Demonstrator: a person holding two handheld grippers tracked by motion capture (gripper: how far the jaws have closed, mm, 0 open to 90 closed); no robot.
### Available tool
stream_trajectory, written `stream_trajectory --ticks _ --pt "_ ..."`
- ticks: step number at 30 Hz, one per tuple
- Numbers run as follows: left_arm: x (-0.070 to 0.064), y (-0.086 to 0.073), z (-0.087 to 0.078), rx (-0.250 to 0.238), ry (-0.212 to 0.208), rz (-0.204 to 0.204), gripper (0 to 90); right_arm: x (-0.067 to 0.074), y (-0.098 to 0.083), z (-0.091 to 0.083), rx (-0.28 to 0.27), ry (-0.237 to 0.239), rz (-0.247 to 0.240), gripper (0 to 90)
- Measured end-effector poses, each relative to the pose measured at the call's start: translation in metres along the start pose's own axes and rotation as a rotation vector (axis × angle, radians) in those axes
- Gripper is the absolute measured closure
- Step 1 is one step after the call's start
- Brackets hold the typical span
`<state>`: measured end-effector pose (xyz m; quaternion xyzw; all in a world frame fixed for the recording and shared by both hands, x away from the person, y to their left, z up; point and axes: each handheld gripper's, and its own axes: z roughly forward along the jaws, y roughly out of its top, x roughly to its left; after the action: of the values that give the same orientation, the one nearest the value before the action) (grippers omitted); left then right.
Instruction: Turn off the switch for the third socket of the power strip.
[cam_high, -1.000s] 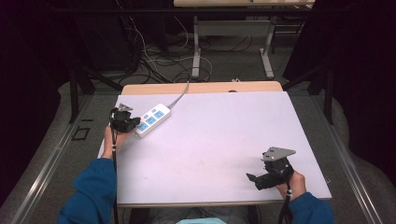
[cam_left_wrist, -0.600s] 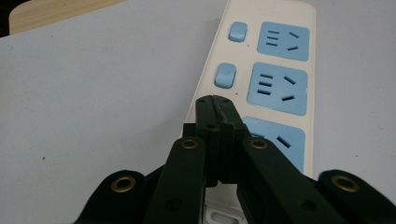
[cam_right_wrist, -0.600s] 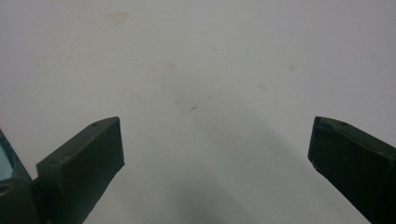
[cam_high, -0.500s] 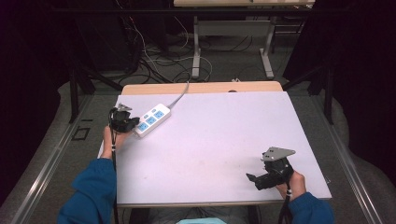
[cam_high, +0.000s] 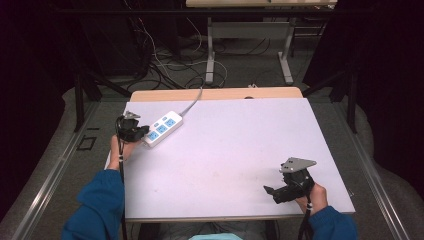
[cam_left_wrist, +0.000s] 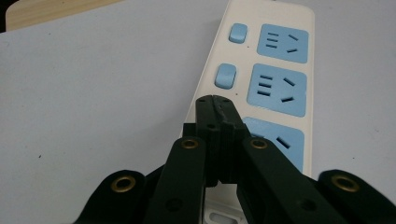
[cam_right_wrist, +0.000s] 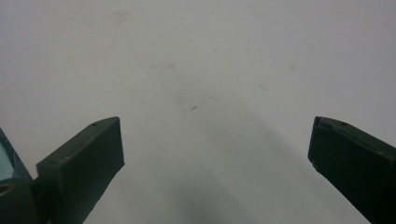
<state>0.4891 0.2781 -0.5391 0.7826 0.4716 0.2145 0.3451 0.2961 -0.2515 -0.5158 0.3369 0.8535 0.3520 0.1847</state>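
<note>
A white power strip (cam_high: 161, 128) with three blue sockets and blue switches lies at the far left of the white table top (cam_high: 235, 145), its cable running off the back edge. My left gripper (cam_high: 141, 132) rests at the strip's near end. In the left gripper view its jaws are pressed together with nothing between them, the tips (cam_left_wrist: 214, 100) lying over the power strip (cam_left_wrist: 261, 79) beside the nearest socket. My right gripper (cam_high: 267, 190) sits low near the table's front right corner. In the right gripper view my right gripper (cam_right_wrist: 215, 144) stands wide open over bare table.
A wooden strip (cam_high: 215, 94) borders the table's far edge. Behind it, cables (cam_high: 170, 55) and the metal legs of another table (cam_high: 210, 60) stand on the floor. The person's blue sleeves (cam_high: 97, 205) come in at the front.
</note>
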Motion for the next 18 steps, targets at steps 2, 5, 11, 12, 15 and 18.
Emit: stream_trajectory --ticks 2,5,11,12,15,18 --pt "-0.0001 0.0001 -0.0001 0.002 0.001 0.003 90.0 -0.001 0.0001 0.0001 -0.004 -0.002 -0.014 3.0" --pt "0.0 -0.0001 0.0 0.001 0.0 0.002 90.0 0.0001 0.0 0.0 0.001 -0.001 0.001 3.0" --pt "0.0002 -0.0002 0.0 0.002 -0.001 0.004 90.0 0.0001 0.0 -0.0002 -0.001 -0.003 0.0 3.0" --pt "0.0002 -0.0002 0.0 0.002 -0.001 0.004 90.0 -0.0002 0.0 -0.0002 -0.001 -0.002 -0.003 3.0" --pt "0.0009 0.0003 -0.0011 0.017 -0.012 0.007 90.0 -0.0011 0.0001 -0.0001 -0.004 -0.001 -0.015 3.0" --pt "-0.0001 -0.0007 0.0005 0.008 -0.002 0.0 90.0 -0.0011 0.0001 0.0 -0.004 -0.001 -0.015 3.0"
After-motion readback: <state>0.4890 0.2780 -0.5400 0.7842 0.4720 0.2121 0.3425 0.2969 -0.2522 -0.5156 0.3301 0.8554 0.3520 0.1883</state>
